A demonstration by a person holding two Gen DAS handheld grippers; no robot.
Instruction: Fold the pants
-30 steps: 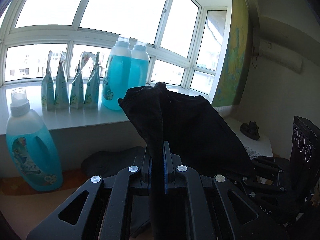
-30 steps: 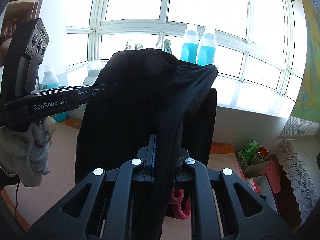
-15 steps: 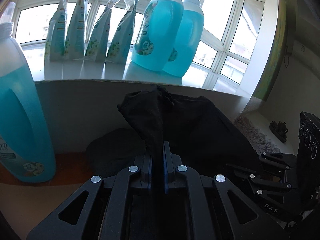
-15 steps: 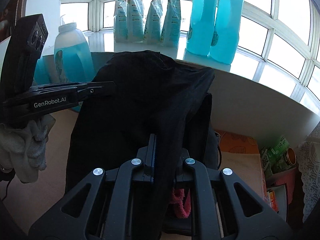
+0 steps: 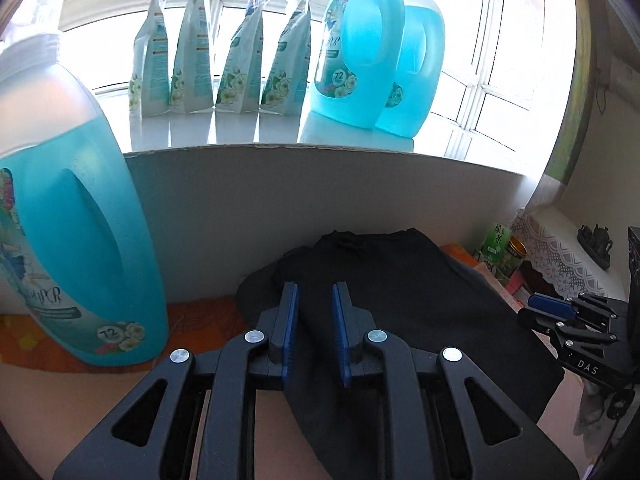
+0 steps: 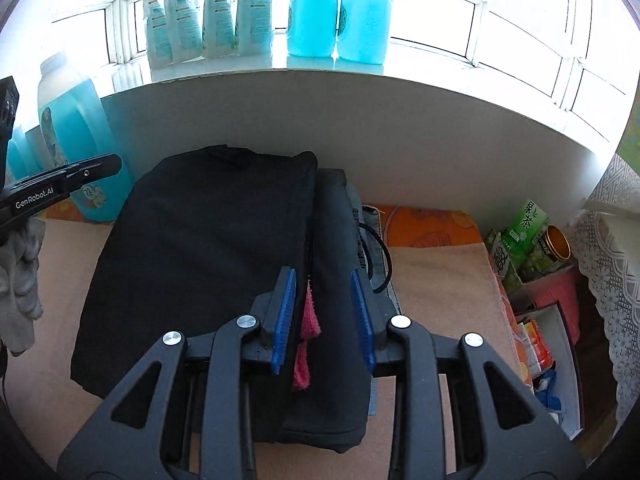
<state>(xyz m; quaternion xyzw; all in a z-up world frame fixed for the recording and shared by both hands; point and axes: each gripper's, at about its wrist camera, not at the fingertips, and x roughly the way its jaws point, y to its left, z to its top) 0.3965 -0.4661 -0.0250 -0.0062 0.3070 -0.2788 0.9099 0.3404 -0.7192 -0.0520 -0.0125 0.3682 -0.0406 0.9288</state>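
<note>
The black pants [image 6: 200,248] lie folded flat on the beige surface, against the grey wall under the window sill; they also show in the left wrist view [image 5: 400,308]. My left gripper [image 5: 315,296] is open and empty, just above the pants' left part. My right gripper [image 6: 323,284] is open and empty above the right edge of the pants, over a stack of other folded clothes [image 6: 340,240]. The right gripper shows at the right edge of the left wrist view [image 5: 560,312], and the left gripper [image 6: 68,184] shows at the left of the right wrist view.
A big blue detergent bottle [image 5: 68,216] stands on the left by the wall. Two blue bottles [image 5: 376,52] and several pouches [image 5: 224,48] stand on the sill. A pink cloth [image 6: 308,320] sticks out of the stack. Boxes and a tin [image 6: 536,236] crowd the right side.
Both grippers came down from holding the pants up high, laid them on the surface and opened, letting go of the fabric.
</note>
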